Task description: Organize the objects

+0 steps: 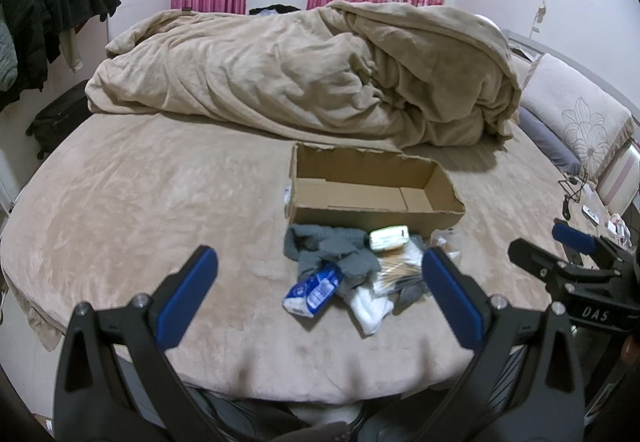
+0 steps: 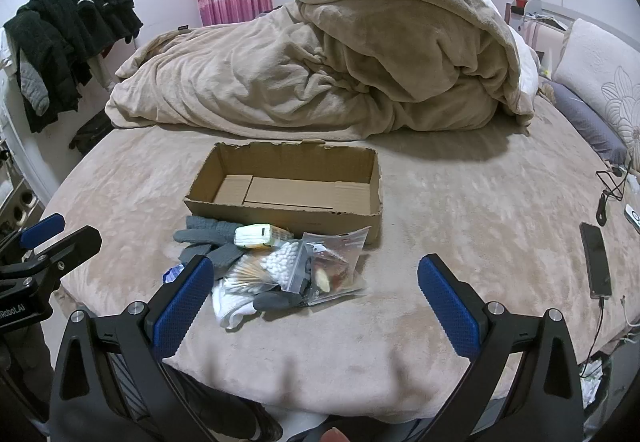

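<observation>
Both our grippers hang over the near edge of the bed (image 2: 460, 201); the left gripper (image 1: 320, 282) and the right gripper (image 2: 316, 284) hold nothing, fingers spread wide. Ahead we see the pile: grey gloves (image 1: 328, 246), a swab bag (image 2: 260, 266), a zip bag (image 2: 332, 262), a blue packet (image 1: 314, 288); it touches the front wall of the box (image 2: 280, 211), which sits open just behind.

Bed with tan plush cover (image 2: 460, 209). Rumpled tan blanket (image 2: 320, 73) along far edge. Open brown cardboard box (image 2: 280, 211) mid-bed; mixed pile of small items (image 2: 264, 266) touching its near wall. Black phone (image 2: 596, 260) near right edge.
</observation>
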Tool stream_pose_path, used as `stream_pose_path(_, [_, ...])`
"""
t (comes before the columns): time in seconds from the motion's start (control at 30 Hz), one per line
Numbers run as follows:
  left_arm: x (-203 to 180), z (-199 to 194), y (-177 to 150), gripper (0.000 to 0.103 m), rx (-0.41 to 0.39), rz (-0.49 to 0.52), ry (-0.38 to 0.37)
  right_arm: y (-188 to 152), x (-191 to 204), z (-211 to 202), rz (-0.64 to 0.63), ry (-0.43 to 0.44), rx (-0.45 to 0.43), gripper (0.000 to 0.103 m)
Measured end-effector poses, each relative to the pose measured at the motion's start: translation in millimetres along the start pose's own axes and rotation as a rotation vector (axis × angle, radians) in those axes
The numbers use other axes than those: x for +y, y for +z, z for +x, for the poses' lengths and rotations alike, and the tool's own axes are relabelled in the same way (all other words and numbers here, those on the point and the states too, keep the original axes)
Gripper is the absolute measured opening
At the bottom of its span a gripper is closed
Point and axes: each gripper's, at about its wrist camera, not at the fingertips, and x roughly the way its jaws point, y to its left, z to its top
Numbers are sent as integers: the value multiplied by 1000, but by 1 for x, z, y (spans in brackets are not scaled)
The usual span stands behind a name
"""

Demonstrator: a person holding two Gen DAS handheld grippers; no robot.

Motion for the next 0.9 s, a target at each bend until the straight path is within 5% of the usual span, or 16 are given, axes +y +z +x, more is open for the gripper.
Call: stream_pose_path(0.9, [-1,6,-2,102,12,7,-7,-4,4,6,2,7,11,103])
